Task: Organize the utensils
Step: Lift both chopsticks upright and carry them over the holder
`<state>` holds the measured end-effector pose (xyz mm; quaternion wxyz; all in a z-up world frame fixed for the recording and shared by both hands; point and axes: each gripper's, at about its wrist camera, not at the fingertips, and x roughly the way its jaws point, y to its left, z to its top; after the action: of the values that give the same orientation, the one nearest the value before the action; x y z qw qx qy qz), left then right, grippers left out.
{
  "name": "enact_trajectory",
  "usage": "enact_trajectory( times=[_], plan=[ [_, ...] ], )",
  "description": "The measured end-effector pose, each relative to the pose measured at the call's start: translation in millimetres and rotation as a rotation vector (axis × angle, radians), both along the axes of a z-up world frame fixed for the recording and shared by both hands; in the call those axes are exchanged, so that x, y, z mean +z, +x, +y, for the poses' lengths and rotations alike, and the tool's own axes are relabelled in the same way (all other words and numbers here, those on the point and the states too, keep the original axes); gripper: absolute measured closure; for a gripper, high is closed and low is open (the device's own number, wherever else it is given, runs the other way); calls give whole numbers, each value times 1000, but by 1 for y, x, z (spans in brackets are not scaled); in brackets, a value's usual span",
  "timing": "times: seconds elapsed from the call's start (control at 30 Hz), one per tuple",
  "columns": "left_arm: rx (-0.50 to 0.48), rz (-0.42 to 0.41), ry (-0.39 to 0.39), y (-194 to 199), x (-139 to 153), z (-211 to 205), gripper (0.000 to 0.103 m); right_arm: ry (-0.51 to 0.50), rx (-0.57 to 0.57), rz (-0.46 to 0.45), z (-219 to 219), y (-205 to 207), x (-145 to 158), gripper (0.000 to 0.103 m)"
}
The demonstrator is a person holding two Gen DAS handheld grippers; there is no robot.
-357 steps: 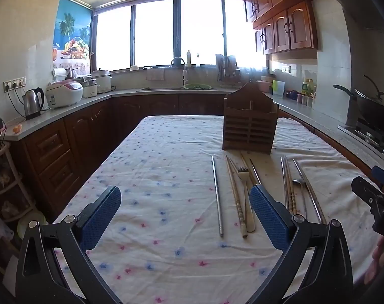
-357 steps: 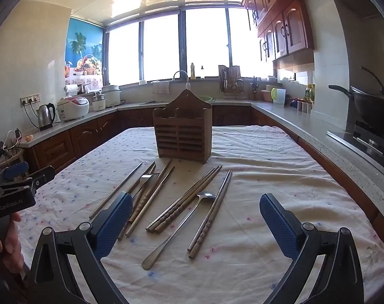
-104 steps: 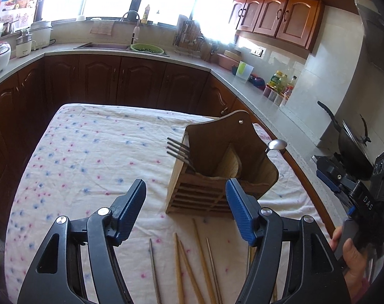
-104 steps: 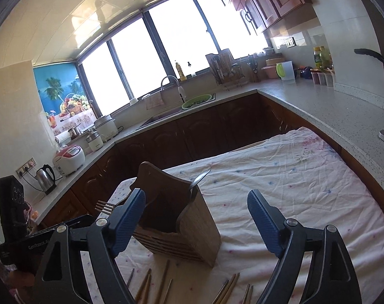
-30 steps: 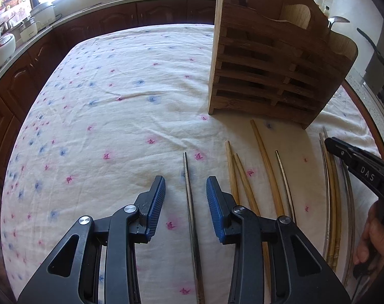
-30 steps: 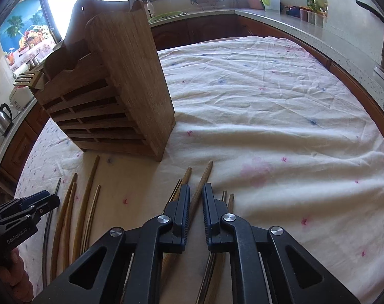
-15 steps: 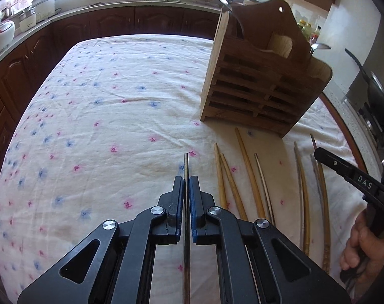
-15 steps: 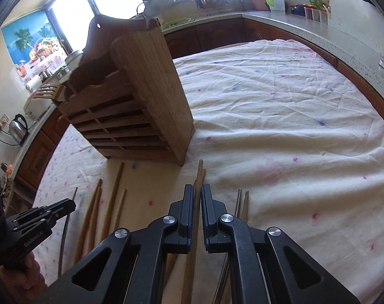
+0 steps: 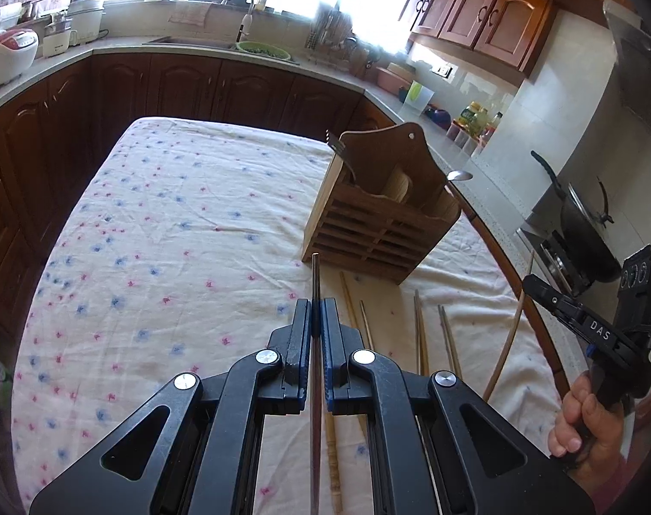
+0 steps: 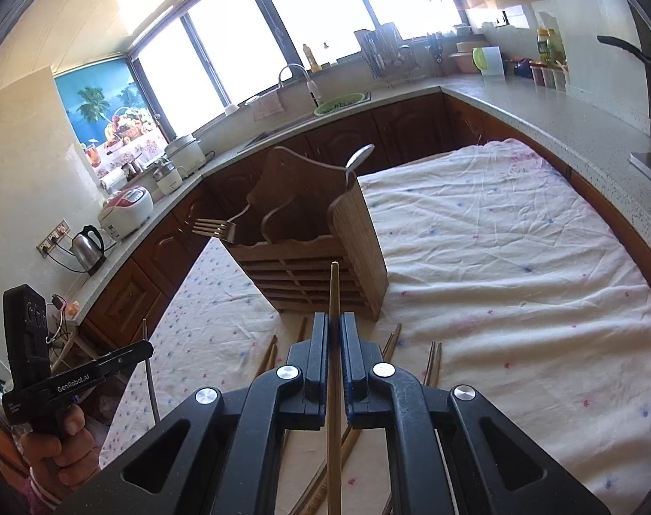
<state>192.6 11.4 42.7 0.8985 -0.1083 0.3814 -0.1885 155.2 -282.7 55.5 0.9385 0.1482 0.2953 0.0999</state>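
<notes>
My left gripper (image 9: 316,315) is shut on a metal chopstick (image 9: 316,283), lifted above the cloth and pointing toward the wooden utensil holder (image 9: 381,231). My right gripper (image 10: 334,330) is shut on a wooden chopstick (image 10: 334,292), also raised and pointing at the holder (image 10: 325,257). The holder has a fork (image 10: 213,227) in its left end and a spoon (image 10: 359,156) in its right end. Several chopsticks (image 9: 419,330) still lie on the cloth in front of the holder. The right gripper with its chopstick also shows in the left wrist view (image 9: 540,289).
The table has a white flowered cloth (image 9: 175,223). Dark wooden cabinets and a counter with a sink (image 9: 188,43) run behind it. A wok on a stove (image 9: 582,231) sits to the right. A kettle (image 10: 87,242) and rice cooker (image 10: 125,210) stand on the left counter.
Both grippers have risen from the cloth, each lifting its chopstick clear of the table. The holder now appears farther off and lower in both views.
</notes>
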Motion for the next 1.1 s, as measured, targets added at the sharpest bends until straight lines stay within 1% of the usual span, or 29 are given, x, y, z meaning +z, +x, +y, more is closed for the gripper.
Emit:
enact_trajectory(
  times=[0.27, 0.4, 0.8, 0.97, 1.1],
  plan=[
    [5, -93, -33, -18, 38, 9, 99, 12, 5, -102, -3, -22, 35, 98],
    [8, -128, -43, -20, 48, 11, 99, 12, -5, -139, -6, -24, 46, 98],
    [15, -163, -53, -15, 60, 4, 99, 15, -20, -177, -10, -22, 56, 98],
    [14, -193, -56, -10, 73, 0, 99, 17, -28, -195, -13, -19, 62, 98],
    [16, -240, -62, -4, 90, -4, 99, 16, -40, -230, -15, -13, 74, 98]
  ],
)
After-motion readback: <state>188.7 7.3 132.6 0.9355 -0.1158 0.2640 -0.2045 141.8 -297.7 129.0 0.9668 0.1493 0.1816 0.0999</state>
